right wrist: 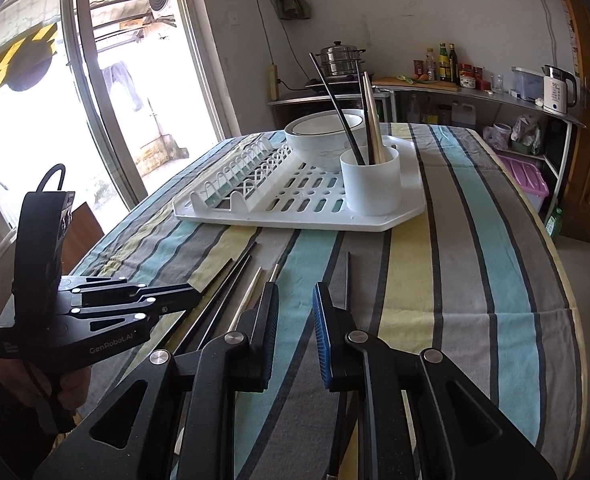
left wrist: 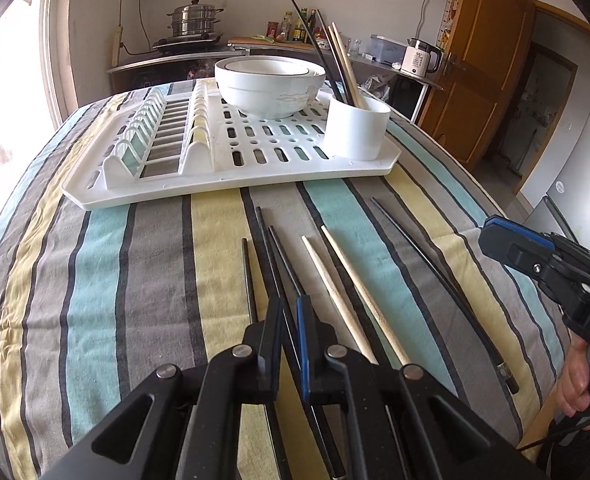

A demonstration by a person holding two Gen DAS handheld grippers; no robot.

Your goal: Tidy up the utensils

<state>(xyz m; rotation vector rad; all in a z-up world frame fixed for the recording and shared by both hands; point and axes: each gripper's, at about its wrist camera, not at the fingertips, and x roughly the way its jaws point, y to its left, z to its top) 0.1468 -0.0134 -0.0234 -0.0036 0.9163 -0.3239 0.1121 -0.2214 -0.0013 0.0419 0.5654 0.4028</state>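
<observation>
Left wrist view: left gripper points down at the striped tablecloth; its fingers stand nearly together, only a narrow slit between the pads, and a black chopstick runs into that slit. Whether the pads press on it cannot be told. Loose chopsticks lie in a row on the cloth: three more black ones to the left and centre, two wooden ones just right of the gripper, one long black one further right. White dish rack beyond them carries stacked white bowls and a white utensil cup with chopsticks standing in it. Right gripper enters at the right edge, held by a hand.

Right wrist view: right gripper has its fingers apart, nothing between them, striped cloth showing through the gap. Left gripper at left, tips over the black chopsticks.
</observation>
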